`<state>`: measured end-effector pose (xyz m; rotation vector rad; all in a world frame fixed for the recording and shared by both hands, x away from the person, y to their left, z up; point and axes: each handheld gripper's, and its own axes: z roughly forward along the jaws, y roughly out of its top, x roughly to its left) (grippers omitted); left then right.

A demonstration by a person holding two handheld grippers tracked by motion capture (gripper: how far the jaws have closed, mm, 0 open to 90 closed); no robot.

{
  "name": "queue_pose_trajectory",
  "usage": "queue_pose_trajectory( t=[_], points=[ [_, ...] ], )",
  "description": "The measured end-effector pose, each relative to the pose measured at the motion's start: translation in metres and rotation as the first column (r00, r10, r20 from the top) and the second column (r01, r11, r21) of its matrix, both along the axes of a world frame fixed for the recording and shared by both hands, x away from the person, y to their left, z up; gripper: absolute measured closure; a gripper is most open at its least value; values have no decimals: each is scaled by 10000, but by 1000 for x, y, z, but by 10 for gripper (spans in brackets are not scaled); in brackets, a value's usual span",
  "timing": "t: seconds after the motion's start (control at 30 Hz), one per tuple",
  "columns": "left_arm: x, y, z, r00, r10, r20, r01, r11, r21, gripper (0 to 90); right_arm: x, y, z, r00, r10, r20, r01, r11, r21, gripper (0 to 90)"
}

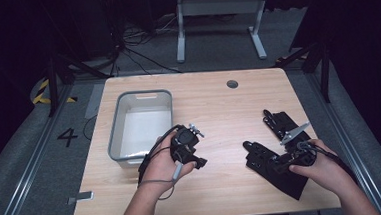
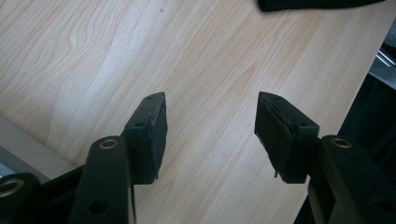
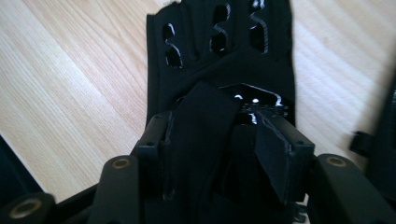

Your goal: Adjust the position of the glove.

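Two black fingerless gloves lie on the right half of the wooden table: a near glove and a far glove. My right gripper rests low over the near glove. In the right gripper view its jaws stand wide, and a strap of that glove lies between them against the left pad, apart from the right pad. My left gripper hovers beside the bin, open, with bare wood between its pads.
A grey plastic bin with a pale inside stands on the left half of the table; its edge shows in the left gripper view. A small round hole sits near the far edge. The far glove's edge lies close to the right gripper.
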<state>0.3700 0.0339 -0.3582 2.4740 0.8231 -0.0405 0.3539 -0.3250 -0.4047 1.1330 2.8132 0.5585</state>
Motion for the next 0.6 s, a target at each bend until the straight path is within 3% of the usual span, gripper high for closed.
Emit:
queue_pose_trajectory(
  t=[0.33,0.6],
  points=[
    [0,-3,-1,9999,-128,-45,128,9999,93,433,3,6,-22,9993,10,-366,-43,9959,-906,368],
    [-1,-3,-2,9999,-109,-61,110,9999,96,423,3,10,-22,9998,-104,-164,81,9910,-1333,448]
  ],
)
